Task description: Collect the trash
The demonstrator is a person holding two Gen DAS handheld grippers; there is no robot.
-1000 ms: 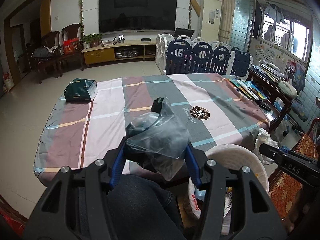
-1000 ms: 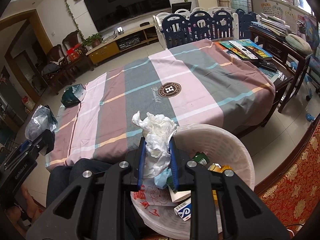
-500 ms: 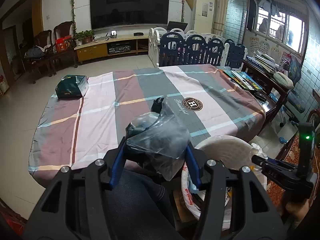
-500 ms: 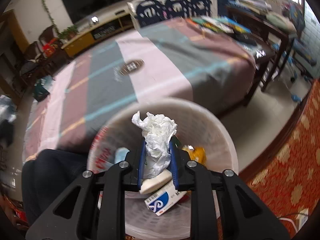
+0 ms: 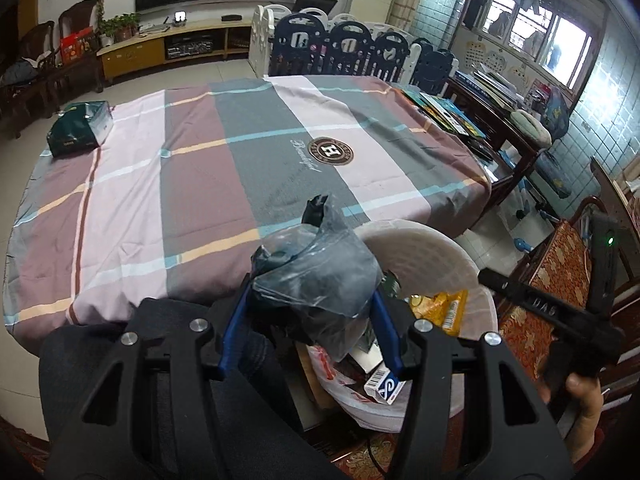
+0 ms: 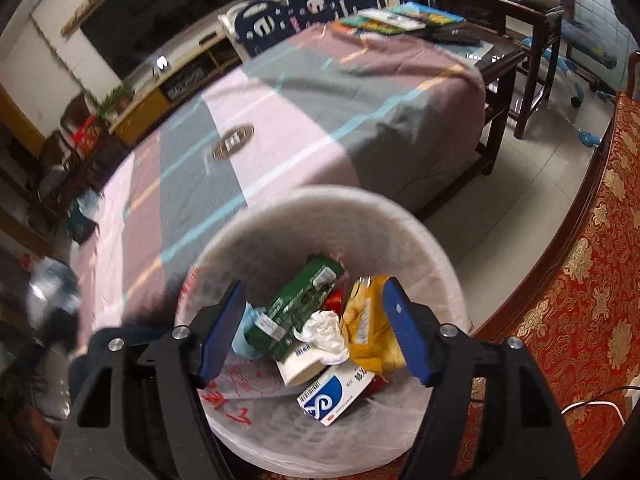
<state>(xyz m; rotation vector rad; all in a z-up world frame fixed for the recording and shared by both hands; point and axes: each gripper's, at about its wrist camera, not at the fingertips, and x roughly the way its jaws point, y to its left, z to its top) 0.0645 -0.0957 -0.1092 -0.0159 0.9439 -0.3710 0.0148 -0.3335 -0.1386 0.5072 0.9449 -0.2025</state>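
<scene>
My left gripper is shut on a crumpled grey plastic bag, held above the near table edge, just left of the white trash basket. My right gripper is open and empty above the same basket. A crumpled white tissue lies in the basket on a green packet, a yellow wrapper and a blue-and-white box. The right gripper's body shows at the right of the left wrist view.
The table with a striped cloth carries a dark green pouch at its far left. Books lie at its right edge. A red patterned chair stands right of the basket. My dark-trousered lap is below the left gripper.
My right gripper has opened and the white tissue has dropped into the basket. My left gripper with the grey bag has moved right, closer to the basket.
</scene>
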